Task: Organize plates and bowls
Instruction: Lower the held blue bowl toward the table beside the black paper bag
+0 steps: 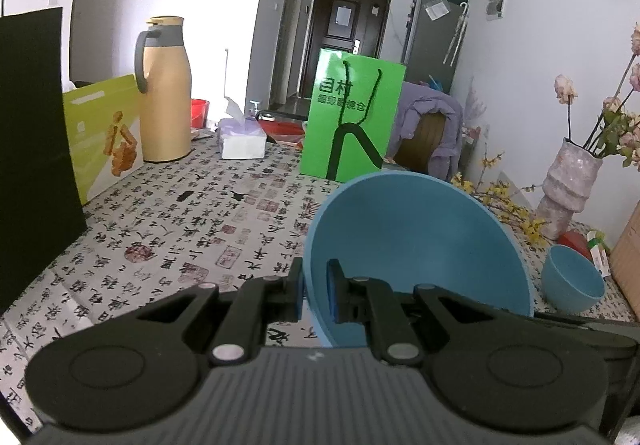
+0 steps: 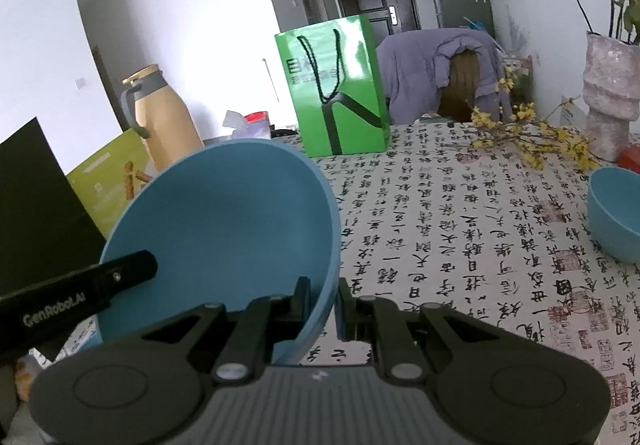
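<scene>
Calligraphy tablecloth (image 1: 168, 221) below: both grippers, left (image 1: 314, 291) and right (image 2: 324, 301), clench the big blue bowl (image 1: 416, 241); carry it level toward the small bowl (image 1: 574, 285) at three o'clock.

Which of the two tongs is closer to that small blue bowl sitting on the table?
Right. The right tongs and left tongs pinch opposite rims of the big bowl; the small bowl sits off the right tongs' side, apart from both.

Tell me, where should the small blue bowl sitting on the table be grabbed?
Probably by the rim of the small blue bowl, from above: it sits upright and open, and its thin wall suits one finger inside, one outside.
</scene>
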